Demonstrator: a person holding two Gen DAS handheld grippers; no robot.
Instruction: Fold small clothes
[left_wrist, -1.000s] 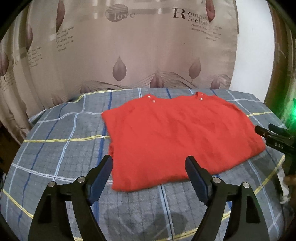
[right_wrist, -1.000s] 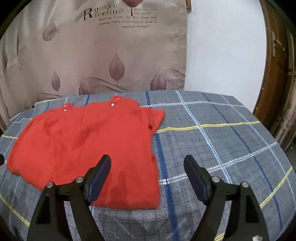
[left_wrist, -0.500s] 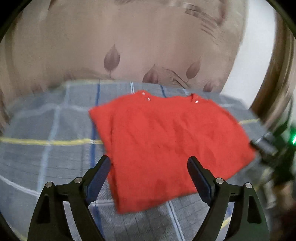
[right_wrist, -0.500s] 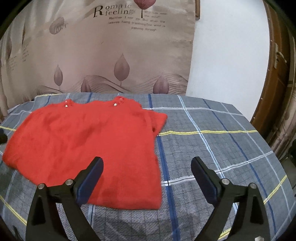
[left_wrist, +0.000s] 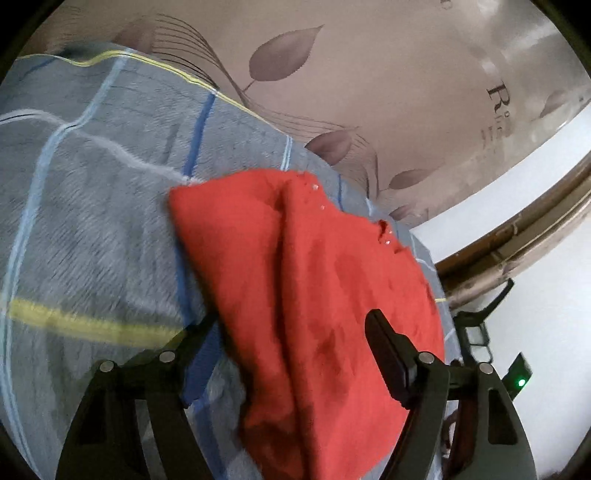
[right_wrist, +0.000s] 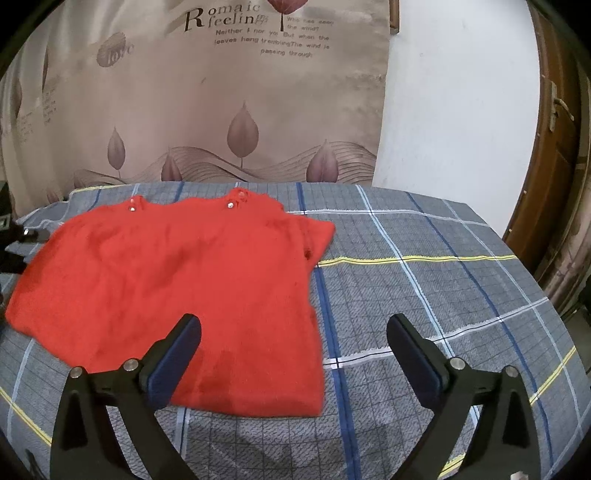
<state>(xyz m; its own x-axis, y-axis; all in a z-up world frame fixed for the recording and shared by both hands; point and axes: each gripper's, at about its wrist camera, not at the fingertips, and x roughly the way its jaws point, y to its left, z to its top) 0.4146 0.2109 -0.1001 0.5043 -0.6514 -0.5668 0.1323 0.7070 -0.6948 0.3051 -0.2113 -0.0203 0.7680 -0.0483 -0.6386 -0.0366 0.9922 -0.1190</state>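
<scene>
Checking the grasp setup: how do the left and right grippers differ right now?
The left gripper is tilted, close over the red top; the right gripper is level, straddling the top's edge and the plaid cloth. The left view is blurred; the right is sharp. Both are open, holding nothing.

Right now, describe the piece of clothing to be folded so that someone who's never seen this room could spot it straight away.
Find the bed with the grey plaid cover in front of the leaf-print curtain. Lying flat on its left half is a red top, short-sleeved, with small shiny studs at the neckline. It is the only garment and the only red thing there.
</scene>
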